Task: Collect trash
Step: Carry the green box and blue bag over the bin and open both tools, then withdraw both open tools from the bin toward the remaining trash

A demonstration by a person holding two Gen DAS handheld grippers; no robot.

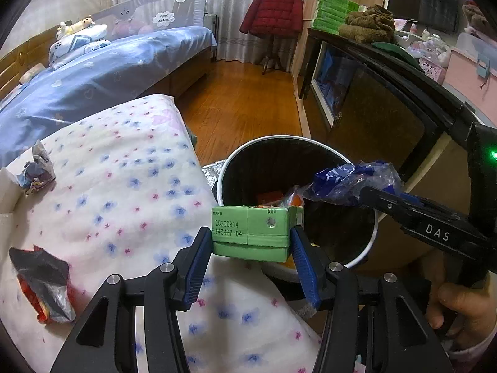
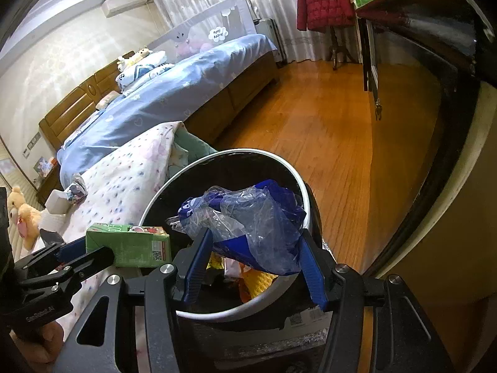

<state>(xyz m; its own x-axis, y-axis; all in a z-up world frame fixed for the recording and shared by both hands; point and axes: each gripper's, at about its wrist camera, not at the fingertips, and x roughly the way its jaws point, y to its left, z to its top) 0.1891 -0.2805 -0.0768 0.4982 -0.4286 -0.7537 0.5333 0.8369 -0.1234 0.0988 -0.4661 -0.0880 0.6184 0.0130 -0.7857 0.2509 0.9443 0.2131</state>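
Observation:
My left gripper (image 1: 251, 236) is shut on a green drink carton (image 1: 253, 233) and holds it at the near rim of the white-rimmed black trash bin (image 1: 369, 242). The carton also shows in the right wrist view (image 2: 130, 245). My right gripper (image 2: 253, 239) is shut on a crumpled blue and clear plastic bag (image 2: 248, 217) over the bin's opening (image 2: 307, 205). In the left wrist view the bag (image 1: 351, 180) hangs over the bin's right side. The bin holds orange and yellow wrappers (image 2: 254, 279).
A floral quilt (image 1: 108, 186) lies left of the bin, with a crumpled red and silver wrapper (image 1: 43, 283) and a crumpled white and blue wrapper (image 1: 35, 171) on it. A blue bed (image 1: 93, 77) stands behind. A dark cabinet (image 1: 372, 93) is on the right, wooden floor (image 2: 326, 124) between.

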